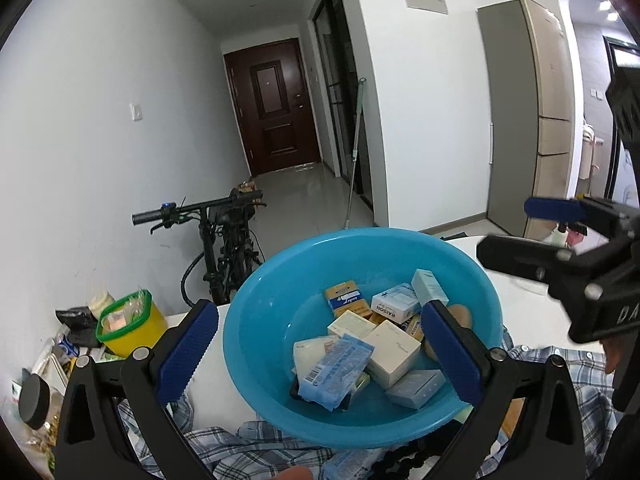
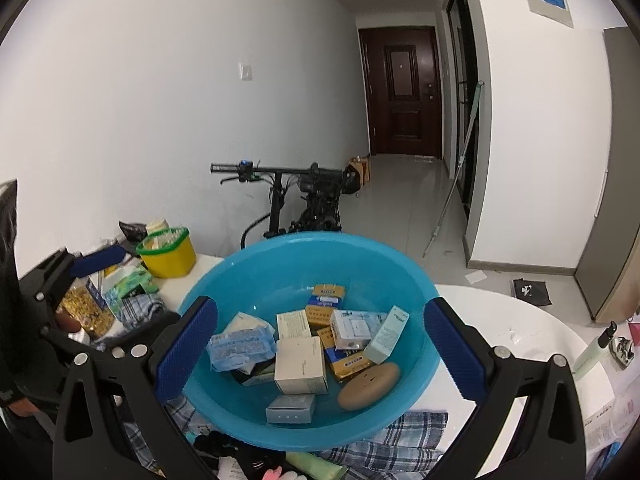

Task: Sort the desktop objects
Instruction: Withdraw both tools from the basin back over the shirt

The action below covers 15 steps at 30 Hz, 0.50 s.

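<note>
1. Both of your tools hang over the round blue plastic basin (image 1: pixel 360 256), which sits on a crumpled blue-and-white plaid cloth (image 2: pixel 404 436) on the white tabletop (image 2: pixel 500 320). The sorted goods are inside it: small cardboard boxes, a pale blue crinkled plastic packet (image 2: pixel 242 346) and a tan oval disc (image 2: pixel 370 386).

2. Your left gripper (image 1: pixel 320 354) has its blue-padded jaws spread wide with nothing between them. In its own view the basin's near half fills the gap.

3. Your right gripper (image 2: pixel 322 348) is likewise gaping and empty, framing the basin from the other side. It also shows at the right edge of the left wrist view, above the basin's far rim.

4. What remains to sort lies outside the basin, I judge. A pale green tube (image 2: pixel 316 466) lies just below the basin's near rim in the right wrist view, its long axis running roughly across the jaws' forward line. It sits under and behind the right jaws, not ahead of them.

5. The right tool looks nearer to that tube, so you would need to draw back and tip down, then turn the wrist so the pads close across its narrow width.

6. A yellow tub with a green rim (image 1: pixel 128 326) stands well to the left of the basin, closer to your left tool.
</note>
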Tool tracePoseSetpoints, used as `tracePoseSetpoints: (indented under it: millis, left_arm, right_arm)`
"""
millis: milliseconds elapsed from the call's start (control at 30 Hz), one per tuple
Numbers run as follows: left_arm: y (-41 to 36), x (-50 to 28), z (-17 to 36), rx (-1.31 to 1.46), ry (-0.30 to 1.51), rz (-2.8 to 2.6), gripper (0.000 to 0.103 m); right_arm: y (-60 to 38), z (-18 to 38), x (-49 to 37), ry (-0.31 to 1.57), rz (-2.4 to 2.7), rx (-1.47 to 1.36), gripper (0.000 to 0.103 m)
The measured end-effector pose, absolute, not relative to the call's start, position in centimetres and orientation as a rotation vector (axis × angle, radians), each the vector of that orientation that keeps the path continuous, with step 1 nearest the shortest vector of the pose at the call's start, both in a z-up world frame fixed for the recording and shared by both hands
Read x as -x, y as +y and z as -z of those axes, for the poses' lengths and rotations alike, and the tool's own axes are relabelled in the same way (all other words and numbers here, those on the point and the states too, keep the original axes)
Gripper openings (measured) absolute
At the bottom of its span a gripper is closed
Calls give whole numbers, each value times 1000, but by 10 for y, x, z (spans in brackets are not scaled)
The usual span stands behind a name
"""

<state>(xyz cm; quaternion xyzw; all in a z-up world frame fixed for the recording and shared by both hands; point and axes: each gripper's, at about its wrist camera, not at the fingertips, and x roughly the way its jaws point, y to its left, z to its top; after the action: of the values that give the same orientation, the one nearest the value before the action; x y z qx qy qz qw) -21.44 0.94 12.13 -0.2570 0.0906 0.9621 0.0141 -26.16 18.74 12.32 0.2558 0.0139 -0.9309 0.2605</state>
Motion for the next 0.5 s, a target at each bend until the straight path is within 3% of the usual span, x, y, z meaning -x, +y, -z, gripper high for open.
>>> tracePoseSetpoints:
  millis: [500]
  left_arm:
    - [-16,160,-149,747,150,-3013,103]
  right_arm:
    - [156,-167,203,183,2573,-586,103]
